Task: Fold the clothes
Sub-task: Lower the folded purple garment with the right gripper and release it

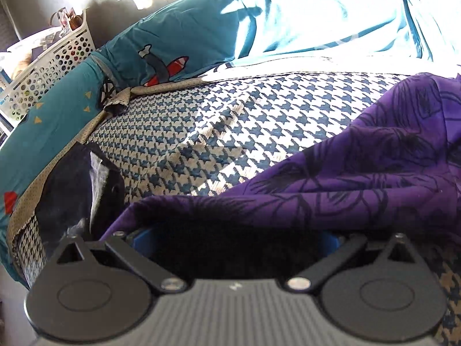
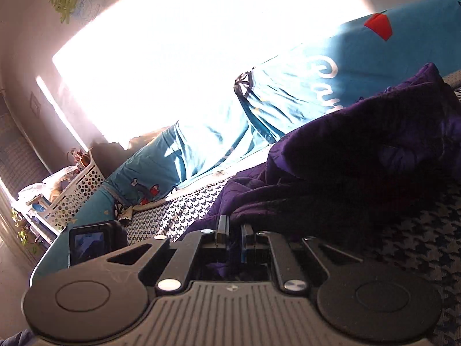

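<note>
- Two grippers work one purple garment [image 1: 360,178], which lies rumpled on a houndstooth cover [image 1: 201,132] spread over the bed; teal bedding [image 1: 184,34] w/ cartoon prints runs along the far side.
- Left gripper [image 1: 233,248]: linkage arms spread wide, purple cloth draped over the mouth; fingertips hidden under the fabric. Jaws look parted, but whether they pinch any cloth can't be told.
- Right gripper [image 2: 234,235]: fingers drawn nearly together, w/ a thin bit of purple fabric seeming to sit in the slot between them (dark there, so a probable pinch, not a certain one). Bulk of the garment is heaped just ahead and to the right.
- Step in hand, as judged: taking hold of the near hem or edge at two points, low against the cover. Garment is bunched, not flat and not in a neat fold, so this fits either spreading it out or gathering an edge to carry over.
- Next move calls for: a firm pinch on both sides, cloth kept taut between the grippers, single layer only.
- White perforated basket [image 1: 49,69] stands beyond the bed's left end, well apart.
</note>
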`<control>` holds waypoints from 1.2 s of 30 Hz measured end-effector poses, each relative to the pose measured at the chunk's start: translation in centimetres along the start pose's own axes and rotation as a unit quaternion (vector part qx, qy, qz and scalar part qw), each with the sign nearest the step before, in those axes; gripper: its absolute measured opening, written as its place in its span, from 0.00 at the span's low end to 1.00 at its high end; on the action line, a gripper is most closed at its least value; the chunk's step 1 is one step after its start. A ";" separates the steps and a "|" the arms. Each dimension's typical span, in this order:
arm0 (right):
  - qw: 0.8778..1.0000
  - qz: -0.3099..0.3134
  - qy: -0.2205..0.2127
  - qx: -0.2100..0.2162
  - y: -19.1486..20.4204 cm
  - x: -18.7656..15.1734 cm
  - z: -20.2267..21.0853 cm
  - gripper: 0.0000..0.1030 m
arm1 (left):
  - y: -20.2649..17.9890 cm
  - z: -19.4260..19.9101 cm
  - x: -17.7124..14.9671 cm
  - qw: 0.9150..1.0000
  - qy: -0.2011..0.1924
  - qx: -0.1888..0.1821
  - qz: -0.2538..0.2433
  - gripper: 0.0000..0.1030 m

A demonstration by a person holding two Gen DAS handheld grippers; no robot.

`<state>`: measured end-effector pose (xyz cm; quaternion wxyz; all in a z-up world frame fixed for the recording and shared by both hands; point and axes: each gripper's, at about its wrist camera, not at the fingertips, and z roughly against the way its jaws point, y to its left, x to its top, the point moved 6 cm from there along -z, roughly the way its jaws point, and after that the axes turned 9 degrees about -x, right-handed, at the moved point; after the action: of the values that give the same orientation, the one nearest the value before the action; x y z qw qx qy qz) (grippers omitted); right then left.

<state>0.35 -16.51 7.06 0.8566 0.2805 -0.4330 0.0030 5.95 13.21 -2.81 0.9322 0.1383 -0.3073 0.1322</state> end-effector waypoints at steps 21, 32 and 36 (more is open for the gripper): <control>0.986 0.154 0.062 0.016 7.7 -9.0 2.3 0.35 | 1.7 8.5 -7.6 0.987 -0.006 -0.162 0.015 1.00; 0.982 0.171 0.057 -0.062 3.2 -7.0 3.2 0.48 | 0.5 11.2 -11.8 0.972 -0.001 -0.235 -0.008 1.00; 0.978 0.179 0.063 -0.086 1.0 -5.5 2.4 0.54 | -1.5 11.9 -12.2 0.964 -0.014 -0.263 -0.042 1.00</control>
<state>-5.16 -15.50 4.63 0.8885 0.1230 -0.4202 0.1372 -9.46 5.84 -1.31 0.9361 -0.0973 -0.3381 0.0057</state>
